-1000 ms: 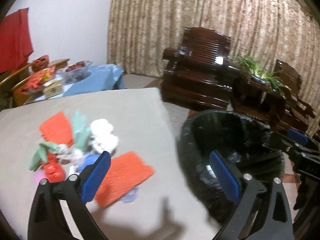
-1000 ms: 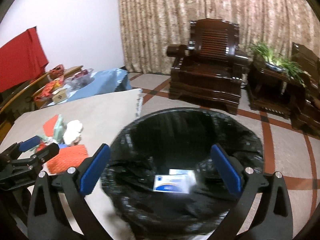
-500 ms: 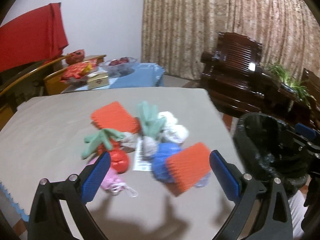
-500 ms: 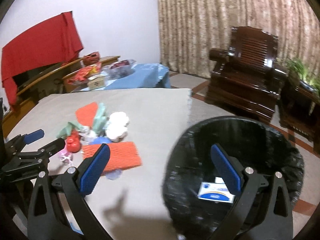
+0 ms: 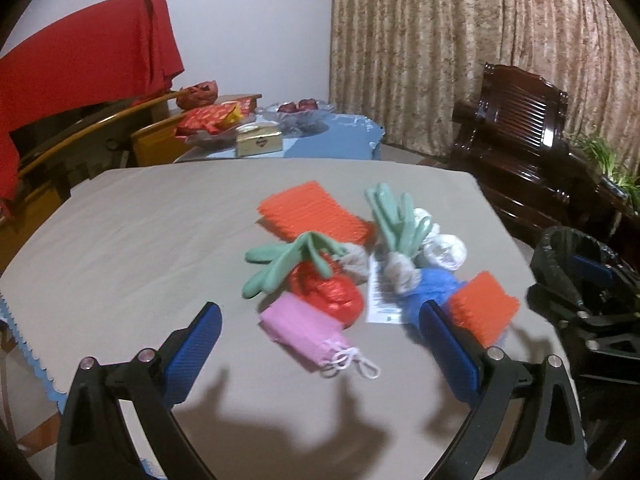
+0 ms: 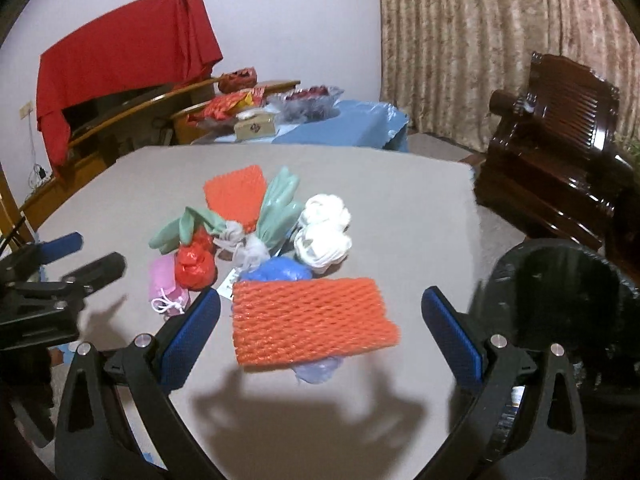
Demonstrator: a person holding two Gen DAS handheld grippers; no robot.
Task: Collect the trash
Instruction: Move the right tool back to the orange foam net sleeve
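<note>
A heap of trash lies on the grey table [image 5: 132,240]: two orange foam nets [image 6: 308,320] [image 5: 316,212], green gloves [image 5: 288,260], a red bag [image 5: 328,292], a pink mask [image 5: 308,328], a blue bag [image 6: 276,272], white crumpled paper [image 6: 324,232]. My left gripper [image 5: 320,352] is open and empty, above the table just short of the pink mask. My right gripper [image 6: 320,332] is open and empty, over the near orange net. The black-lined trash bin [image 6: 560,292] stands off the table's right edge and shows in the left wrist view [image 5: 556,256] too.
A dark wooden armchair [image 5: 516,136] stands beyond the bin before a curtain. Behind the table are a blue-covered side table [image 6: 344,128] with a box and snacks, and a red cloth [image 6: 120,56] draped over furniture. The left gripper shows at the right wrist view's left [image 6: 60,272].
Both grippers have swung left from over the bin to the trash heap on the table. Both stay open and empty.
</note>
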